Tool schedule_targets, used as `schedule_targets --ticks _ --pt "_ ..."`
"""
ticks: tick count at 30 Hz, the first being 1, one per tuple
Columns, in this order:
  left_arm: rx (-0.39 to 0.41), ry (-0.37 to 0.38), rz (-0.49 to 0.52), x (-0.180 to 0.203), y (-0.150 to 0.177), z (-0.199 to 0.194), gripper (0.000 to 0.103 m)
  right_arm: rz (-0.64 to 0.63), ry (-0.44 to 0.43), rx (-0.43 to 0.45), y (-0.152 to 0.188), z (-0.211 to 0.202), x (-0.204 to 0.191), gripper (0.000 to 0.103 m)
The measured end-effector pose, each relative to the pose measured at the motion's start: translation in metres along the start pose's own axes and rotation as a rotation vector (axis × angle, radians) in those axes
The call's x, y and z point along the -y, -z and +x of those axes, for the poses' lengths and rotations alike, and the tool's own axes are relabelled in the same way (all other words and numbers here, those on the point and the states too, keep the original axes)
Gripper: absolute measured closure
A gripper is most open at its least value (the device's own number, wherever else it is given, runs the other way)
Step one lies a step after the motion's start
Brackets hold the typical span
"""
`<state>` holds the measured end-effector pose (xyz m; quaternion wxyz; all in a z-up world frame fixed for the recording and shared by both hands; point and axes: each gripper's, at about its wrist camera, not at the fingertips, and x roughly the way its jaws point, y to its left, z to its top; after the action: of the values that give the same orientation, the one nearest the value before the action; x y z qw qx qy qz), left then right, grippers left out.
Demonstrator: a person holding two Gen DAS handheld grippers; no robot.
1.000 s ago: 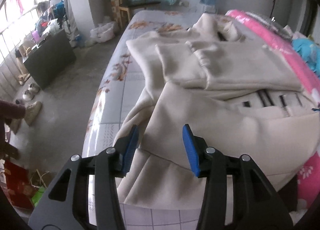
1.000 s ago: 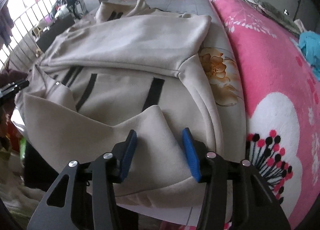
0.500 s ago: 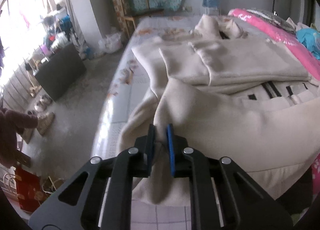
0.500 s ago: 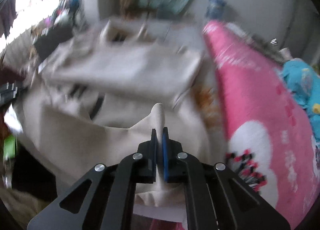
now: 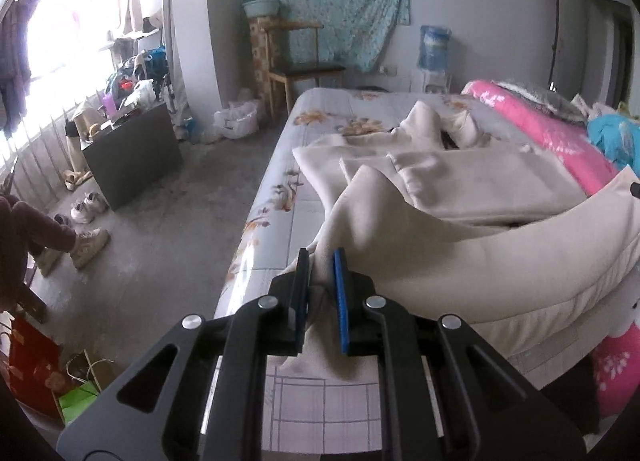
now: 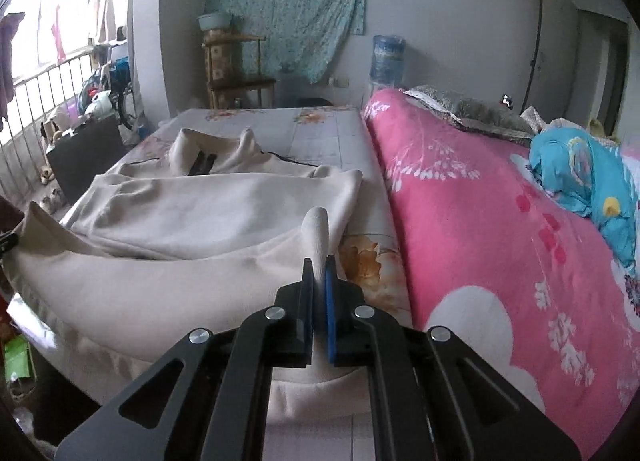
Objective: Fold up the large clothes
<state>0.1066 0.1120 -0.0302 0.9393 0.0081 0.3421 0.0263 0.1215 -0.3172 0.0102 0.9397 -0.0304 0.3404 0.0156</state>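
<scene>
Left gripper (image 5: pixel 321 261) and right gripper (image 6: pixel 319 265) each clamp the hem of the cream coat (image 6: pixel 208 205), lifted at lower centre above the bed (image 6: pixel 320 129). Judged step: bottom fold; next, carry the hem evenly toward the collar.

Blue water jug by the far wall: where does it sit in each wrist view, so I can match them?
Left wrist: blue water jug, upper right of centre, beyond the bed.
Right wrist: same jug, upper centre, behind the pink blanket.
Shared landmark: teal cloth on the wall.
</scene>
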Motion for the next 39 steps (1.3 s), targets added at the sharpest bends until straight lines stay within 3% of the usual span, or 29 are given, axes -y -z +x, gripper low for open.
schedule_targets --ticks 3,5,7,11,14,15,18,20,22,25,27,29,31,33,36,39 --pt "-0.092 0.017 -0.025 0.0 0.013 0.029 0.092 0.023 -0.014 -0.075 0.012 0.03 0.004 0.098" --pt "-0.111 0.025 -0.039 -0.001 0.018 0.034 0.092 0.037 -0.019 -0.098 0.015 0.04 0.007 0.098" --pt "-0.062 0.061 -0.07 -0.005 0.01 0.019 0.092 0.048 -0.031 -0.068 0.01 0.03 0.007 0.098" --pt "-0.002 0.064 -0.081 -0.008 0.003 0.004 0.092 0.031 -0.02 0.006 -0.004 0.013 0.002 0.098" --pt "-0.107 0.044 -0.076 -0.007 0.016 0.035 0.09 0.023 -0.01 -0.044 0.002 0.032 0.002 0.098" --pt "-0.143 0.041 -0.071 -0.006 0.02 0.044 0.089 0.017 -0.013 -0.116 0.01 0.051 0.002 0.097" --pt "-0.125 0.003 -0.016 0.0 0.024 0.043 0.083 -0.017 0.024 -0.209 0.022 0.07 0.0 0.088" --pt "-0.083 -0.018 0.008 0.002 0.02 0.031 0.078 -0.024 0.047 -0.185 0.02 0.059 -0.001 0.068" --pt "-0.053 -0.018 0.009 0.002 0.017 0.021 0.075 -0.033 0.069 -0.121 0.014 0.039 -0.005 0.056" --pt "-0.021 0.103 -0.02 0.01 0.01 0.008 0.074 -0.026 -0.02 -0.089 0.007 0.02 -0.018 0.053" --pt "-0.054 0.216 -0.016 0.022 0.01 0.011 0.07 -0.015 -0.17 -0.146 0.009 0.023 -0.035 0.048" --pt "-0.113 0.297 -0.006 0.039 0.01 0.023 0.07 -0.009 -0.281 -0.222 0.013 0.037 -0.056 0.048" --pt "-0.15 0.31 0.039 0.061 0.015 0.036 0.07 -0.022 -0.306 -0.274 0.018 0.05 -0.071 0.048" --pt "-0.172 0.259 0.099 0.081 0.021 0.045 0.07 -0.045 -0.285 -0.313 0.025 0.064 -0.085 0.048" --pt "-0.106 0.158 0.221 0.104 0.03 0.04 0.074 -0.117 -0.223 -0.341 0.037 0.074 -0.101 0.051" --pt "-0.075 0.125 0.315 0.121 0.037 0.033 0.097 -0.147 -0.247 -0.334 0.038 0.07 -0.108 0.094"
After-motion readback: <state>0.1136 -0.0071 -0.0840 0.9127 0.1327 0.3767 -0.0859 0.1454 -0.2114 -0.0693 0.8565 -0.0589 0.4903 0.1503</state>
